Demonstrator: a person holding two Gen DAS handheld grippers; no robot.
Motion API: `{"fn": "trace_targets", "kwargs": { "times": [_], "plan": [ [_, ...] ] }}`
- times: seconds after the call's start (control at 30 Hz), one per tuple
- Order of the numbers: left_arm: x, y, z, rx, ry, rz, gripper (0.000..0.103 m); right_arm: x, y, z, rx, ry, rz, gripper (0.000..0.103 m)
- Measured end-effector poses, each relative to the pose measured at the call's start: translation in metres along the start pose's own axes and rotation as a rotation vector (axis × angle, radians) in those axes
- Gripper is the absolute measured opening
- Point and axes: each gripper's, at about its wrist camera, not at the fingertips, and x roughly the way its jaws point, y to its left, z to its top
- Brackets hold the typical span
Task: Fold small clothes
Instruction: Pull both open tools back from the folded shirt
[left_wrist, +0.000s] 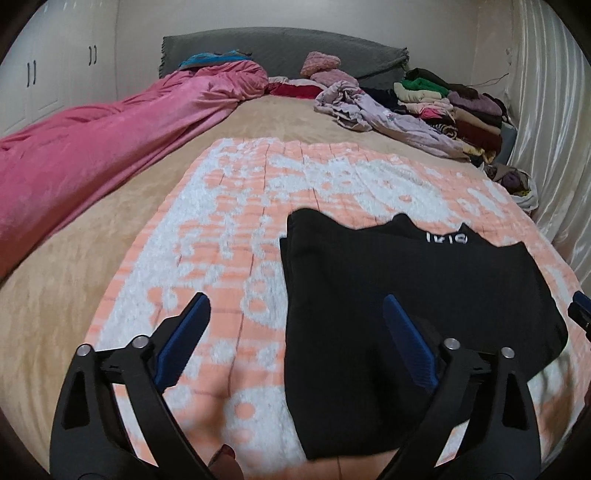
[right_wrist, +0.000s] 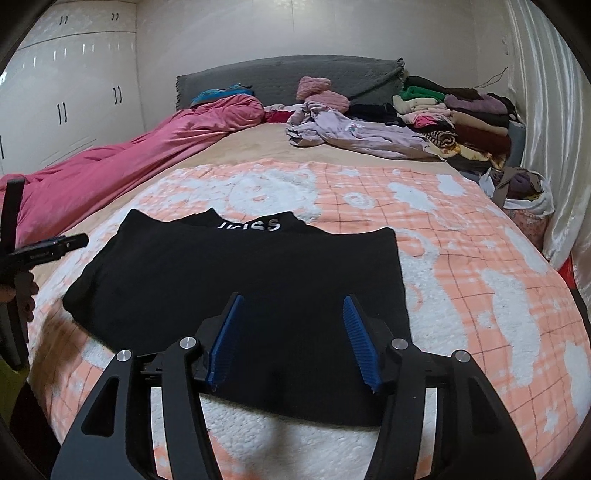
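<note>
A black top (left_wrist: 399, 295) with white lettering at its collar lies flat and folded on the orange-and-white blanket (left_wrist: 229, 229) on the bed. My left gripper (left_wrist: 295, 306) stands wide open above the garment's left edge; its right blue finger is over the cloth, its left one over the blanket, and nothing is held. In the right wrist view the same black top (right_wrist: 236, 273) lies below my right gripper (right_wrist: 293, 301), which is open over its near edge with nothing between the blue pads. The left gripper's tip (right_wrist: 70, 242) shows at the far left there.
A pink duvet (left_wrist: 110, 136) runs along the bed's left side. A lilac garment (right_wrist: 351, 134) and a stack of folded clothes (right_wrist: 461, 114) lie at the back right. A bag of clothes (right_wrist: 524, 192) sits by the curtain (right_wrist: 546, 110). White wardrobes (right_wrist: 66, 96) stand on the left.
</note>
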Motion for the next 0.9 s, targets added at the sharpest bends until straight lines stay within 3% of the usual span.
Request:
{"fn": "trace_targets", "kwargs": {
  "times": [0.33, 0.43, 0.57, 0.8, 0.9],
  "plan": [
    [0.001, -0.013, -0.025, 0.028, 0.06, -0.015, 0.089, 0.005, 0.013, -0.007, 0.001, 0.019, 0.014, 0.055],
    [-0.003, -0.013, -0.029, 0.034, 0.063, -0.015, 0.089, 0.005, 0.016, -0.009, 0.003, 0.021, 0.016, 0.062],
    [-0.001, -0.011, -0.031, 0.02, 0.081, -0.006, 0.089, 0.01, 0.02, -0.011, -0.017, 0.035, 0.017, 0.062],
    [0.028, -0.004, -0.045, 0.017, 0.232, 0.02, 0.089, 0.043, 0.001, -0.027, 0.065, 0.173, -0.042, 0.062],
    [0.029, 0.0, -0.044, -0.004, 0.239, 0.001, 0.089, 0.051, -0.007, -0.035, 0.111, 0.194, -0.023, 0.062]
  ]
}}
